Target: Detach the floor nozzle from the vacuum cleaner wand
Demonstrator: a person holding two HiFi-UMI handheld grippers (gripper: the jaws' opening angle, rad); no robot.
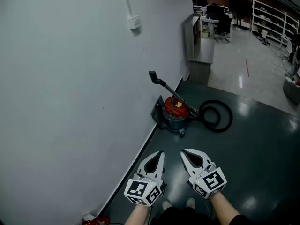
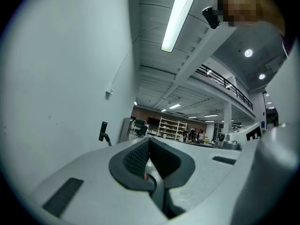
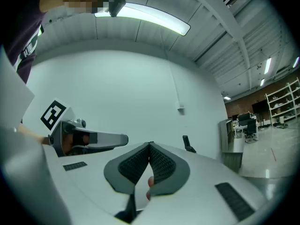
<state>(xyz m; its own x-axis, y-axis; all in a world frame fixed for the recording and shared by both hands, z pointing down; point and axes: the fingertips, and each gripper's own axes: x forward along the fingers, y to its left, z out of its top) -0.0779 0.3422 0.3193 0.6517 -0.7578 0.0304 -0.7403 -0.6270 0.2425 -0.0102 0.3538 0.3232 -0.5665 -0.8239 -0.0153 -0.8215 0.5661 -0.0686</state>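
Both grippers held level and empty, short of the vacuum cleaner.

The left gripper point(image 1: 160, 154) and right gripper point(image 1: 184, 152) have their jaws pressed together on nothing, side by side above the dark floor point(image 1: 253, 144). Well ahead, the red canister vacuum cleaner point(image 1: 176, 110) sits against the white wall point(image 1: 70, 78), its black hose point(image 1: 216, 116) looped beside it. Its wand point(image 1: 165, 86) rises aslant, ending in a black piece point(image 1: 152, 75); whether that is the floor nozzle cannot be told.

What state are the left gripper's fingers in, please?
Shut: the dark ribbed fingers of the white left gripper meet at their tips, nothing between them.
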